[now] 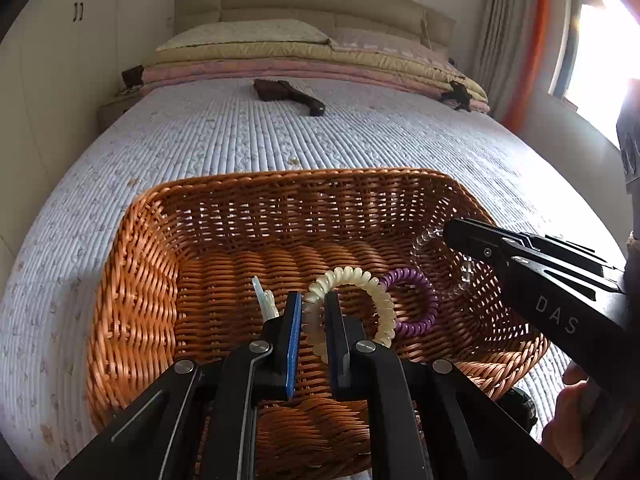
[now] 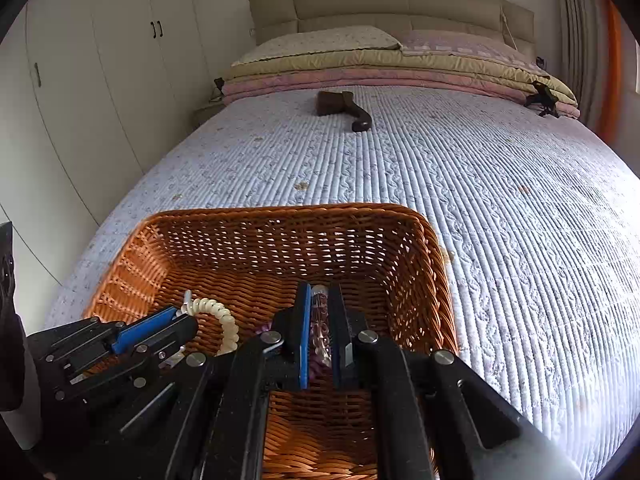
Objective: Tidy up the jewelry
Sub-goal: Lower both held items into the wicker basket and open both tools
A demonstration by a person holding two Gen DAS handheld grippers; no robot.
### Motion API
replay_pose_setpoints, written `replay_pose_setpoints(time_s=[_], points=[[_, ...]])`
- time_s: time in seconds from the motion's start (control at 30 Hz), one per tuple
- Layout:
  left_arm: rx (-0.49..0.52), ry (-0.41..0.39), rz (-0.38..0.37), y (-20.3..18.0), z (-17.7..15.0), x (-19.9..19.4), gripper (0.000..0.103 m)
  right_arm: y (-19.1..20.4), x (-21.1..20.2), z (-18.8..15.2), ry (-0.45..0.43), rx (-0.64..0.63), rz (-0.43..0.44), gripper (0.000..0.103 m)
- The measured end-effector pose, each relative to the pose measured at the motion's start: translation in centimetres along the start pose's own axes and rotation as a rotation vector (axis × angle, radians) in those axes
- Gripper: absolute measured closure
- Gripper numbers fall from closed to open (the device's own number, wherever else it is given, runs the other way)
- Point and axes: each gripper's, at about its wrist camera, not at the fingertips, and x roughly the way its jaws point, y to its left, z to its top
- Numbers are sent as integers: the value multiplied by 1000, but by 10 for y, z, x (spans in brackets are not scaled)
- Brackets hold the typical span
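Cream spiral bracelet [image 1: 372,292] is pinched in the left gripper [image 1: 313,320] over the floor of a brown wicker basket [image 1: 132,280], with a purple spiral bracelet [image 1: 420,292] just beside it. The right gripper [image 2: 320,320] is clamped on a clear spiral bracelet [image 2: 320,320] inside the same basket. The basket sits on a pale blue quilted bedspread [image 2: 480,200]. Beyond are folded quilts [image 2: 400,68], a padded headboard [image 2: 360,4], white wardrobe doors [image 2: 100,80] and a sunlit window [image 1: 596,48].
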Motion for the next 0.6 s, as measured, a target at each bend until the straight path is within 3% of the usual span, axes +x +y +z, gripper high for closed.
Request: replay_pose_setpoints(time_s=[0.27, 0.33, 0.4, 0.6], points=[[2, 0, -17, -1, -2, -5, 88, -4, 1, -4, 26, 29, 21, 93], [1, -2, -9, 0, -1, -12, 70, -8, -2, -5, 31, 51, 47, 86], [2, -31, 2, 1, -1, -24, 62, -11, -9, -6, 29, 62, 58, 85], [-9, -118, -43, 11, -5, -83, 60, -4, -51, -12, -18, 48, 62, 85]])
